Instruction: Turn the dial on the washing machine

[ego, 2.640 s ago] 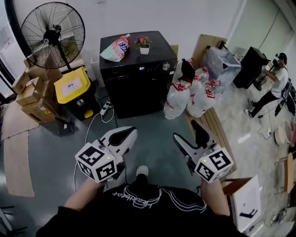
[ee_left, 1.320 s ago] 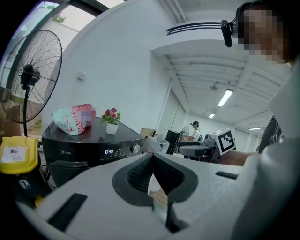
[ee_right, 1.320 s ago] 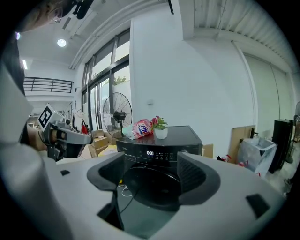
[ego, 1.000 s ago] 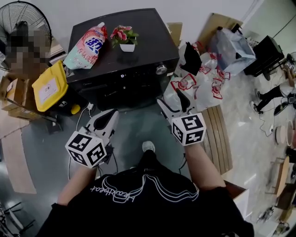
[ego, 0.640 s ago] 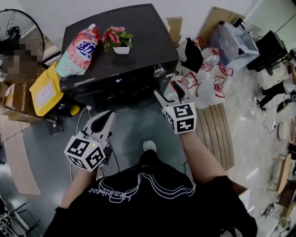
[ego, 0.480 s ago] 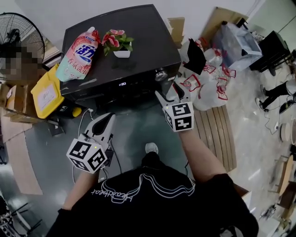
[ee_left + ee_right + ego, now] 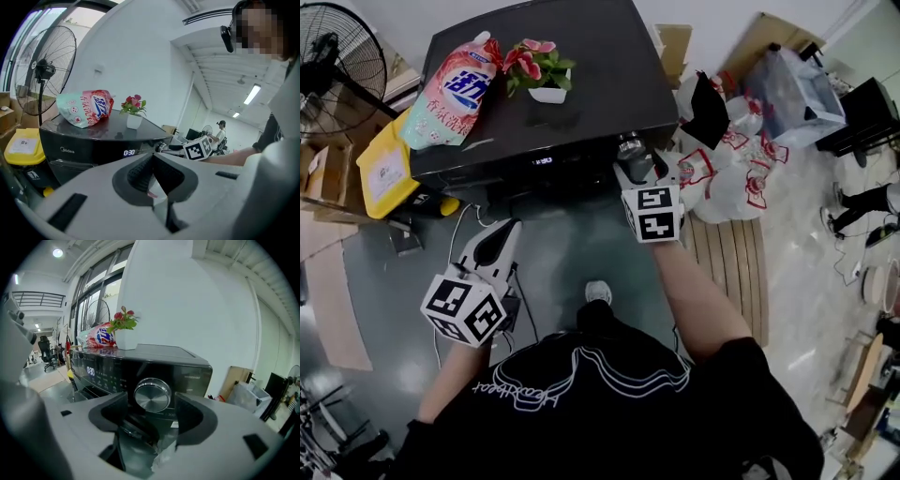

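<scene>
Two grippers: our right gripper, jaws wide though just closing, frames the silver dial at the front right corner of the washing machine, pads off it; our left gripper has its jaws together, empty.

Floor: grey — wooden slats on the right.
Wall: white, far side.
Far left: black standing fan — yellow bin beside.

Black washing machine; silver dial; yellow bin.
</scene>
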Action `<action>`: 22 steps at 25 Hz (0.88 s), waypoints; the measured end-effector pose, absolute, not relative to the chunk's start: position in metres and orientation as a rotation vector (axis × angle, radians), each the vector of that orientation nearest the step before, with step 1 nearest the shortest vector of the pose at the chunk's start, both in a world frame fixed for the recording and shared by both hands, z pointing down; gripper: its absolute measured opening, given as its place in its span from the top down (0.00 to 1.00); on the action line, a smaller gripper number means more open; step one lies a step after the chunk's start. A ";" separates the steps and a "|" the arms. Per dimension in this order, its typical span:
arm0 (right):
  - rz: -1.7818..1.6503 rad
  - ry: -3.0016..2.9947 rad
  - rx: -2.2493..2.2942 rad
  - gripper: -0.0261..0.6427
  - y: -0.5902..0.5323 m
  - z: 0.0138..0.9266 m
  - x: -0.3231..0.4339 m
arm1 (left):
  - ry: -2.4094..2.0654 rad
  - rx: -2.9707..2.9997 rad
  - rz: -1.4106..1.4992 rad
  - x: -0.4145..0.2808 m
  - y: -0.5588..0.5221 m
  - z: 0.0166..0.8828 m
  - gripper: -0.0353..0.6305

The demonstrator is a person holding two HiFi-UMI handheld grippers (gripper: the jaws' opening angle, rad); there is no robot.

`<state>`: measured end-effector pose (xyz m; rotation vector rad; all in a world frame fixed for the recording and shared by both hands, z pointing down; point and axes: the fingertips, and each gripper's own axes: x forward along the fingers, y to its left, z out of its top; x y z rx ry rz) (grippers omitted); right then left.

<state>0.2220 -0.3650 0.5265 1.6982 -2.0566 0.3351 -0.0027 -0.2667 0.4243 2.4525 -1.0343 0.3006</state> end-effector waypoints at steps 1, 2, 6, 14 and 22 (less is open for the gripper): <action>0.336 -2.054 1.694 0.51 -0.367 0.530 0.222 | -1.050 2.443 0.298 -0.005 -0.267 0.426 0.94; 0.337 -2.052 1.692 0.51 -0.369 0.532 0.222 | -1.066 2.432 0.296 -0.006 -0.268 0.428 0.94; 0.322 -2.047 1.698 0.53 -0.375 0.539 0.223 | -1.118 2.380 0.283 -0.015 -0.266 0.437 0.94; 0.298 -2.040 1.719 0.56 -0.380 0.539 0.223 | -1.165 2.330 0.266 -0.030 -0.260 0.446 0.94; 0.347 -2.047 1.755 0.54 -0.380 0.539 0.225 | -1.185 2.318 0.270 -0.036 -0.256 0.448 0.94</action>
